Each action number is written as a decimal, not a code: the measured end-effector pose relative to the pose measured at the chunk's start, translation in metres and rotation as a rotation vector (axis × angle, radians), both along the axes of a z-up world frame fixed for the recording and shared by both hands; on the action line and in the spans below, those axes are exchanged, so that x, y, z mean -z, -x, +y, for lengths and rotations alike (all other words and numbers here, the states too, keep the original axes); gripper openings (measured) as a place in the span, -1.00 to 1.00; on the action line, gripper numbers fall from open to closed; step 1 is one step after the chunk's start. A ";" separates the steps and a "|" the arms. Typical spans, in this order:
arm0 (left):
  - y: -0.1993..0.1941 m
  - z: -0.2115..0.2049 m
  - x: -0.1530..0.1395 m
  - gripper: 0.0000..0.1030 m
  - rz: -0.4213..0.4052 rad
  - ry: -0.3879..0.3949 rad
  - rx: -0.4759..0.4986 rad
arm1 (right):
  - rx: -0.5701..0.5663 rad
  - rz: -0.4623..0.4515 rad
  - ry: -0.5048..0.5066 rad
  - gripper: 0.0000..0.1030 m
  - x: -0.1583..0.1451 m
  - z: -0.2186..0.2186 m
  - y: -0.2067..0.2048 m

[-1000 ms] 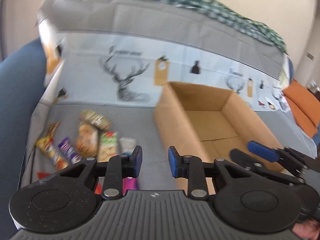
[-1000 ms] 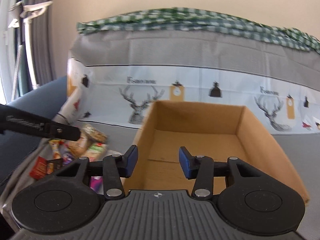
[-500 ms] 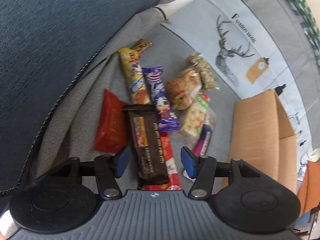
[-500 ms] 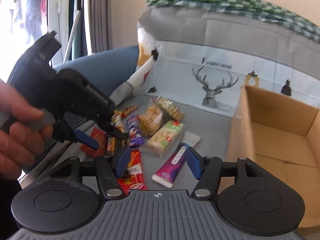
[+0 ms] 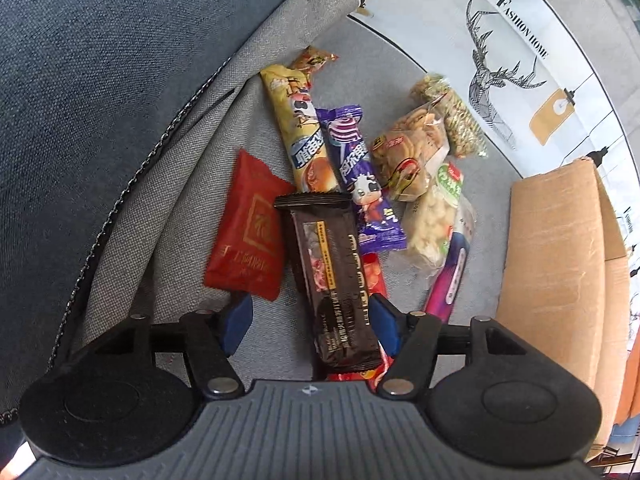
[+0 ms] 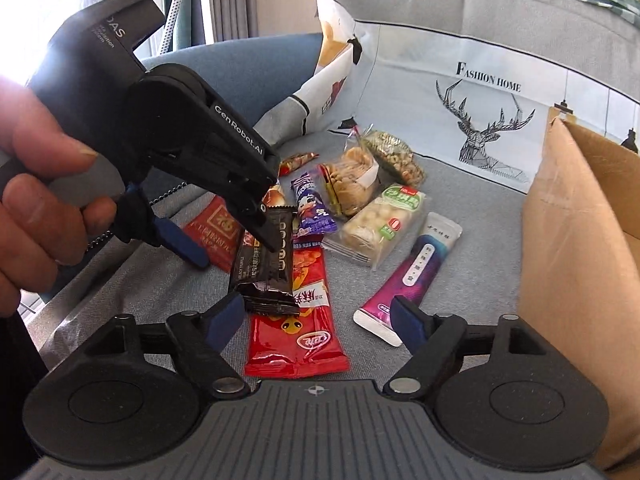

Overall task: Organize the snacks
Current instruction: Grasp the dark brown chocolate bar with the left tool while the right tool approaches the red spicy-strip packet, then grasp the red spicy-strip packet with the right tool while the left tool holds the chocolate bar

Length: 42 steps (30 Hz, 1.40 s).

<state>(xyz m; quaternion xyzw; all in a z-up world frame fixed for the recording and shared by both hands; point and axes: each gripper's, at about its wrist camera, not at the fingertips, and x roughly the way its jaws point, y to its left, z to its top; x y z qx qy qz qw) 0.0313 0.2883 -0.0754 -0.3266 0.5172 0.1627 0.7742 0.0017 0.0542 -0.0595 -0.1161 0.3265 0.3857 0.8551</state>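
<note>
While the dark brown snack bar (image 5: 334, 280) lies low in the middle of the left wrist view atop a long red packet (image 6: 298, 312), the left claw (image 5: 310, 322) straddles it, jaws just spread and not pressing. Right claw (image 6: 316, 318), also just widened, stands released with nothing gripped, above the red packet. Other snacks fan out behind; a cardboard box (image 5: 560, 264) stands at right on the grey sofa cover (image 5: 172, 208).

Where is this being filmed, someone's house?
Probably a living room at home: the snacks lie on a sofa seat under a grey cover printed "Fashion Home" with deer, and curtains hang by a bright window behind.
</note>
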 end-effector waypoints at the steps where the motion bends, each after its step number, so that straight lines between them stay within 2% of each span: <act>1: 0.000 0.000 0.000 0.32 0.003 -0.001 0.001 | -0.003 0.011 0.002 0.64 0.001 0.001 -0.001; 3: -0.001 0.000 0.002 0.26 0.006 0.000 0.001 | -0.015 0.036 0.013 0.66 0.005 0.005 -0.004; 6: 0.000 0.001 0.003 -0.04 -0.001 0.007 0.008 | -0.030 0.033 0.054 0.70 0.013 0.014 -0.005; 8: 0.001 0.001 0.002 -0.41 -0.016 0.010 0.019 | -0.035 0.026 0.079 0.70 0.018 0.018 -0.005; 10: 0.002 0.000 -0.001 -0.63 -0.033 0.005 0.031 | -0.037 0.032 0.087 0.70 0.021 0.020 -0.005; 13: 0.002 -0.002 -0.003 -0.71 -0.039 -0.004 0.037 | -0.044 0.032 0.103 0.70 0.025 0.022 -0.005; 16: 0.005 0.001 -0.003 -0.69 -0.051 0.022 0.027 | -0.055 0.031 0.121 0.70 0.029 0.023 -0.004; 18: 0.005 0.002 -0.002 -0.57 -0.054 0.042 0.022 | -0.061 0.020 0.136 0.70 0.030 0.024 -0.002; 20: 0.006 0.001 -0.003 -0.06 -0.054 0.032 0.018 | -0.062 0.012 0.145 0.70 0.031 0.024 0.000; 23: 0.002 -0.006 -0.005 0.17 -0.047 0.002 0.023 | -0.058 0.012 0.145 0.70 0.032 0.024 -0.001; 28: -0.008 -0.018 -0.003 0.26 -0.018 -0.038 0.043 | -0.053 0.016 0.148 0.62 0.032 0.025 -0.003; 31: -0.014 -0.024 -0.001 0.28 0.001 -0.061 0.059 | -0.068 0.018 0.141 0.38 0.032 0.025 -0.004; 32: -0.015 -0.025 0.000 0.28 0.006 -0.066 0.063 | -0.076 0.017 0.133 0.19 0.032 0.024 -0.004; 42: -0.018 -0.028 0.004 0.26 0.024 -0.099 0.082 | -0.132 -0.066 0.161 -0.11 0.024 0.017 0.013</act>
